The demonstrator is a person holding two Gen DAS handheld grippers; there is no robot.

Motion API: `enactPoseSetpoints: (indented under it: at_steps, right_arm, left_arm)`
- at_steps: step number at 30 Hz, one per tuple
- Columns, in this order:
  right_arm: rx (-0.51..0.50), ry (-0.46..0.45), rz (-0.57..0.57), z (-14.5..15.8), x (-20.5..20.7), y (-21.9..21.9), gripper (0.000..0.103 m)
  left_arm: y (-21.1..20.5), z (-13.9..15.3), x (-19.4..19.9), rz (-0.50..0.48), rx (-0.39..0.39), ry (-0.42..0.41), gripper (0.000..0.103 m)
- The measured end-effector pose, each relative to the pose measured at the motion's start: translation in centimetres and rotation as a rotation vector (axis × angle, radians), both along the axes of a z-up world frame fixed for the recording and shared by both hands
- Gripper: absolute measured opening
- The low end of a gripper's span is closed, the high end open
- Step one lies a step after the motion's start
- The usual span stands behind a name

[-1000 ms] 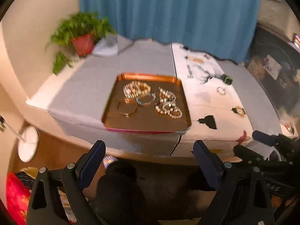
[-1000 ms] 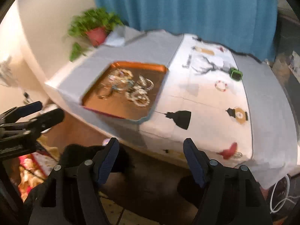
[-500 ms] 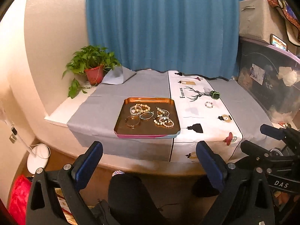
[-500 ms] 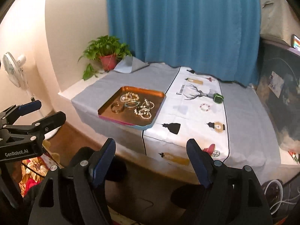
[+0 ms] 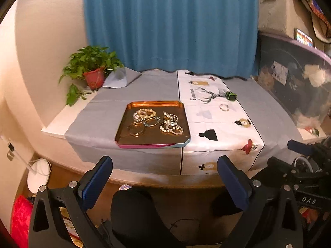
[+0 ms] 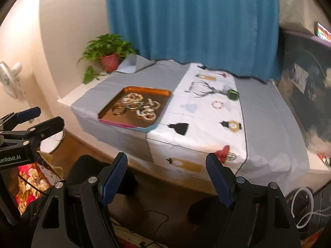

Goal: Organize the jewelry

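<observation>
A copper tray (image 5: 124,128) sits near the table's front edge; it also shows in the right wrist view (image 6: 107,113). Several bracelets lie in it: a pearl one (image 5: 144,113), a gold bangle (image 5: 135,128), a teal one (image 5: 152,121) and beaded ones (image 5: 171,127). A small beaded bracelet (image 5: 224,107) lies alone on the white runner, next to a green watch (image 5: 231,96). My left gripper (image 5: 164,184) is open and empty, well short of the table. My right gripper (image 6: 166,179) is open and empty, also off the table.
A potted plant (image 5: 93,72) stands at the table's back left by the blue curtain (image 5: 169,24). A dark storage bin (image 5: 293,86) stands on the right. A white fan (image 6: 9,80) stands on the left. A black chair back (image 5: 134,212) is below the grippers.
Both grippers pulled back and tilted up over the last second, so the table looks farther away; since half a second ago they moved slightly closer. Nothing on the table moved.
</observation>
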State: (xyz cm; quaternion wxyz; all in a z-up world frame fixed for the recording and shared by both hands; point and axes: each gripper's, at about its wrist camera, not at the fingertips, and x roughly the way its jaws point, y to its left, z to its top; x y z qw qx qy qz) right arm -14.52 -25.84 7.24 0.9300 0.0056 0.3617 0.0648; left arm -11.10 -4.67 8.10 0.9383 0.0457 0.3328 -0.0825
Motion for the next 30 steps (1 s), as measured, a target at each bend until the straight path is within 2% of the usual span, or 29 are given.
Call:
enactPoseSetpoints:
  at_steps: [9, 13, 18, 23, 30]
  right_arm:
    - [0.021, 0.061, -0.174, -2.7, 4.6, -8.0, 0.079]
    - [0.02, 0.105, -0.244, -4.5, 7.1, -12.0, 0.079]
    - [0.009, 0.114, -0.298, -6.2, 11.2, -16.1, 0.079]
    - [0.015, 0.118, -0.291, -8.5, 18.0, -19.4, 0.079]
    - [0.038, 0.141, -0.262, -11.5, 29.5, -22.3, 0.079]
  left_arm:
    - [-6.5, -2.5, 8.1, -0.101, 0.031, 0.118, 0.1]
    - [-10.8, -3.4, 13.4, -0.144, 0.049, 0.147, 0.1]
    - [-16.3, -5.4, 20.8, -0.214, 0.02, 0.211, 0.1]
    - [-21.4, -9.3, 28.6, -0.26, -0.009, 0.325, 0.1]
    - [-27.1, -15.5, 37.2, -0.275, 0.096, 0.418, 0.099]
